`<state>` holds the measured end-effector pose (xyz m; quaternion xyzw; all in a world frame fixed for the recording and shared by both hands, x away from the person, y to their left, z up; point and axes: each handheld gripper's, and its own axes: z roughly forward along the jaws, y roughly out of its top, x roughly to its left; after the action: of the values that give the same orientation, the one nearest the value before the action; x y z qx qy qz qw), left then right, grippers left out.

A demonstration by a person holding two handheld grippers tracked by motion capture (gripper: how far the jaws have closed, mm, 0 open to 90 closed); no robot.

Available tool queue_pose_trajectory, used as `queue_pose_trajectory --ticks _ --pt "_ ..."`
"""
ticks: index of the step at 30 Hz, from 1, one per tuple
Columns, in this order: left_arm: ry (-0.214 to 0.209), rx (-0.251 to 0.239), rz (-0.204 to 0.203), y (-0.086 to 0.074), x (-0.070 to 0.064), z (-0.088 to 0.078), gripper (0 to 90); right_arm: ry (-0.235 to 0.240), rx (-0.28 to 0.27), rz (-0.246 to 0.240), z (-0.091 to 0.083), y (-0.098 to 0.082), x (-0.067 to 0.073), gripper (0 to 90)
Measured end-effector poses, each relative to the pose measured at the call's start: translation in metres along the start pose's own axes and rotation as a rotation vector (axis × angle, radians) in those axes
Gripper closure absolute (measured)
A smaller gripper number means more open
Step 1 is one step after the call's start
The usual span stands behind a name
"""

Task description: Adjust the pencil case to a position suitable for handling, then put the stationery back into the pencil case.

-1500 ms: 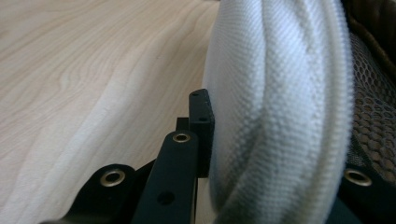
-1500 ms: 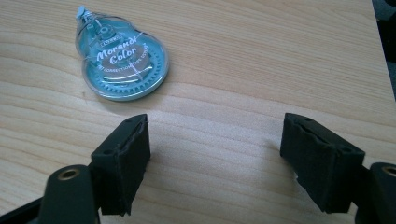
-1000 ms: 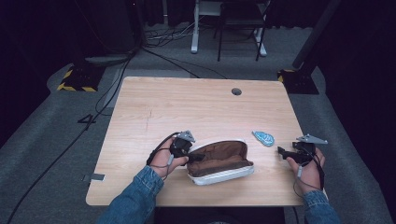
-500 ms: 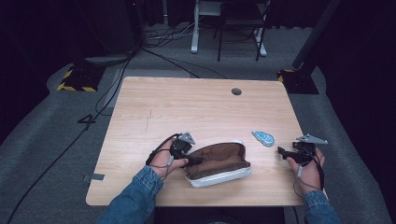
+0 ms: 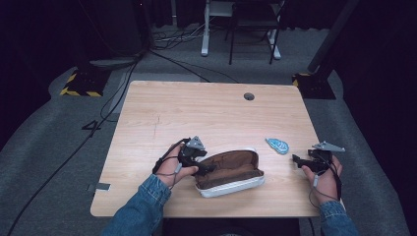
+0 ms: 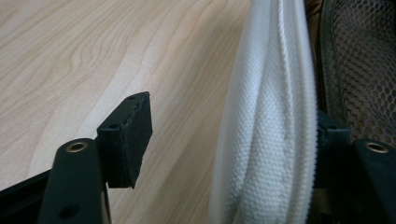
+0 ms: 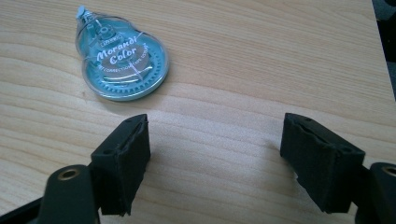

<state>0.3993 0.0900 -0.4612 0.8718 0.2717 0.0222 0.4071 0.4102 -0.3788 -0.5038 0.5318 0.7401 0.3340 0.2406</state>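
Wooden bench [image 5: 206, 113], person seated at the near edge, a gripper in each hand.

Left gripper [image 5: 205, 168] at the left end of the pencil case [image 5: 228, 172], which lies open-mouthed near the front edge, brown lining up, white shell below. In the left gripper view the case's white woven rim [image 6: 266, 130] stands between the jaws: it lies against the right-hand jaw, while the left-hand pad [image 6: 128, 135] stands clear of it with bare wood between. The jaws have just been opening; the rim sits between them but is not pinched. Black mesh pocket [image 6: 364, 65] visible inside the case, beyond the rim.

Right gripper [image 5: 297, 161] low over the bench toward the right edge, jaws wide apart with nothing between them. Just ahead of it, off to the left-hand jaw's side, lies a teal correction tape dispenser [image 7: 120, 63], flat, label up, untouched. In the high view the dispenser [image 5: 278, 145] sits between the case and the right gripper, apart from both.
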Motion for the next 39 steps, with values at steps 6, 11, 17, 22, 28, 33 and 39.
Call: queue_pose_trajectory --ticks 6,11,17,22,28,33,39 --pt "0.009 -0.026 0.017 0.004 -0.002 -0.010 27.8 0.000 0.000 0.000 0.000 0.000 0.000 24.4" --pt "0.026 -0.038 0.029 0.007 -0.005 -0.018 26.1 0.000 0.000 -0.001 0.000 0.000 0.000 24.4" --pt "0.045 -0.040 0.029 0.005 -0.004 -0.027 24.1 0.003 0.000 -0.003 0.000 0.000 0.000 24.4" --pt "0.052 -0.032 0.039 0.003 -0.006 -0.033 21.4 0.002 -0.001 -0.004 0.000 0.000 0.000 24.1" --pt "0.064 -0.046 0.054 0.000 -0.010 -0.048 19.7 0.021 0.013 -0.020 0.002 0.002 0.000 17.9" --pt "0.092 -0.052 0.049 -0.008 -0.008 -0.061 19.1 0.034 0.047 -0.025 0.002 0.006 0.002 17.7" --pt "0.129 -0.050 0.023 -0.020 -0.005 -0.073 18.9 0.085 0.020 -0.049 -0.002 0.023 0.005 19.5"
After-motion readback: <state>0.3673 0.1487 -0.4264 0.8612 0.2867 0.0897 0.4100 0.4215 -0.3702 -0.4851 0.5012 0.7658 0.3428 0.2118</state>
